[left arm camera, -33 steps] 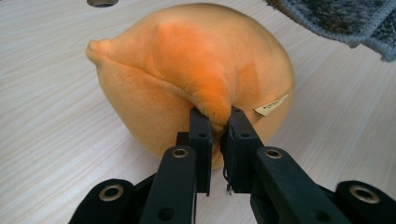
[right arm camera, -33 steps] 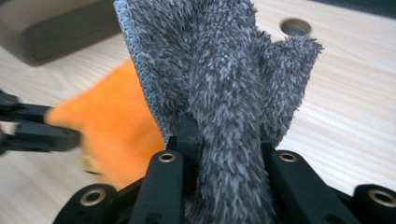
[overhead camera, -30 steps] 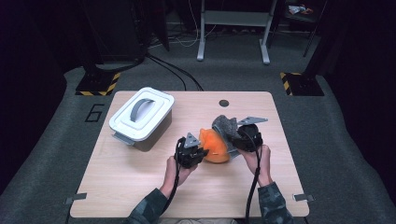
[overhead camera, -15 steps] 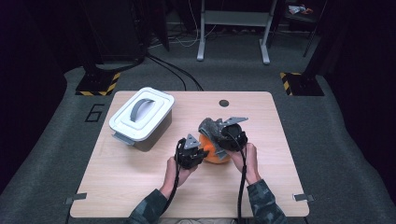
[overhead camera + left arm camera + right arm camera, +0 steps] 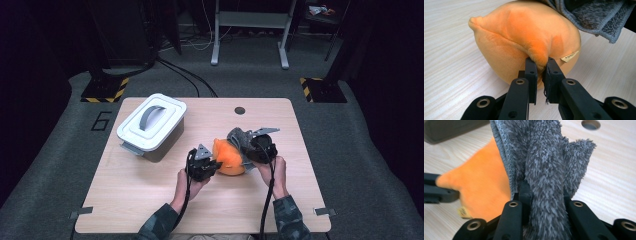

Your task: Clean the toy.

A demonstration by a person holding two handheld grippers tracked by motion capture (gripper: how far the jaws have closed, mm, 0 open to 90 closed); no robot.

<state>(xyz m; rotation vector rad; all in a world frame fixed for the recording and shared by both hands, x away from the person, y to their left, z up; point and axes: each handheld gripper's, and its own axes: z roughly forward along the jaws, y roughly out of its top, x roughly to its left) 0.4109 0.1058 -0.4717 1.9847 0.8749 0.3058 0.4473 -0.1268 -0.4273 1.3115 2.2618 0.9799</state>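
While the left gripper (image 5: 539,63) pinches a fold of the orange plush toy (image 5: 524,37) to steady it near the middle of the table (image 5: 150,200), the right gripper (image 5: 544,192) is clamped on a grey cloth (image 5: 544,152) lying against the toy's far side, probably for wiping it. Farther back and left, a white lidded box (image 5: 151,126) stands apart.
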